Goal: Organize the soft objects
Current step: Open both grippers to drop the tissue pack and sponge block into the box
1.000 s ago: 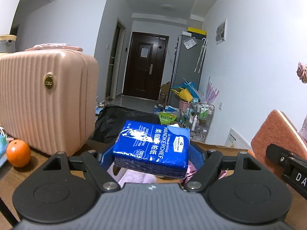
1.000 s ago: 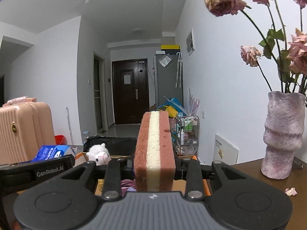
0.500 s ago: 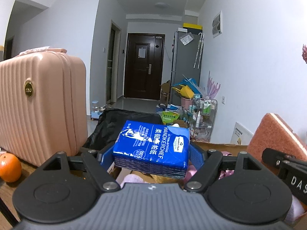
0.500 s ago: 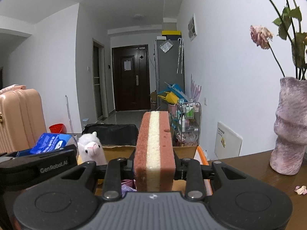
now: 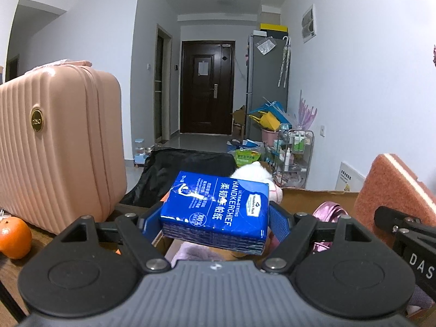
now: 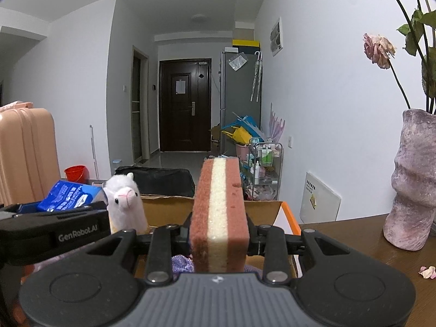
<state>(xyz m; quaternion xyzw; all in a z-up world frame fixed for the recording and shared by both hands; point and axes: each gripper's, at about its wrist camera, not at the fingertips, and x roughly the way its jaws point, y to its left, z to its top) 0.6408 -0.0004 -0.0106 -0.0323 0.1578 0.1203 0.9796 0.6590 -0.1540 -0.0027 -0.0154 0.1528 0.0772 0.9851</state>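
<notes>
My left gripper (image 5: pixel 215 218) is shut on a blue handkerchief tissue pack (image 5: pixel 218 207) and holds it over the near edge of an open cardboard box (image 5: pixel 313 194). My right gripper (image 6: pixel 219 234) is shut on a pink-and-cream sponge (image 6: pixel 219 212), held upright over the same box (image 6: pixel 261 209). The sponge also shows at the right of the left wrist view (image 5: pixel 392 190), and the tissue pack at the left of the right wrist view (image 6: pixel 70 194). A white alpaca plush (image 6: pixel 125 204) stands in the box, with pink and purple soft things (image 5: pixel 329 212) beside it.
A pink suitcase (image 5: pixel 54 147) stands on the wooden table at the left, with an orange (image 5: pixel 13 234) in front of it. A purple vase with dried roses (image 6: pixel 411 182) stands on the table at the right. A black bag (image 6: pixel 158 179) lies beyond the box.
Both grippers have moved forward and lower toward the box, still holding their objects. The alpaca plush and box rim now show larger and closer.
</notes>
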